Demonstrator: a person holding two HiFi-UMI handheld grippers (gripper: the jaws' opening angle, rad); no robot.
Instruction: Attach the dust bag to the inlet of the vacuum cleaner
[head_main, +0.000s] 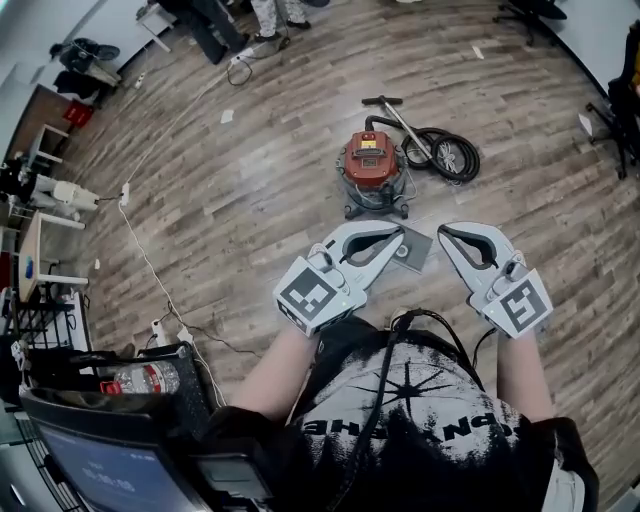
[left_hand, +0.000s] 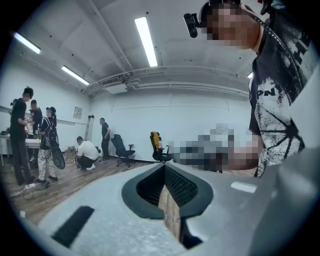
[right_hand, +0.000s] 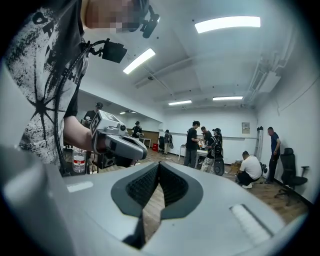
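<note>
The red vacuum cleaner (head_main: 374, 168) stands on the wood floor ahead of me, with its black hose and metal wand (head_main: 440, 150) coiled to its right. A flat grey square with a round hole, apparently the dust bag (head_main: 417, 250), lies on the floor nearer to me. It is partly covered by the tip of my left gripper (head_main: 398, 233), and I cannot tell whether they touch. My right gripper (head_main: 445, 234) is held beside it, to the right. Both point toward the vacuum with jaws shut and nothing between them, as the left gripper (left_hand: 164, 168) and right gripper (right_hand: 159, 165) views confirm.
A white cable (head_main: 150, 270) and a power strip (head_main: 160, 330) run across the floor at the left. A cart with a laptop (head_main: 90, 460) and a water bottle (head_main: 145, 378) sits at my lower left. Several people (right_hand: 205, 142) and office chairs (left_hand: 122, 149) are at the room's far side.
</note>
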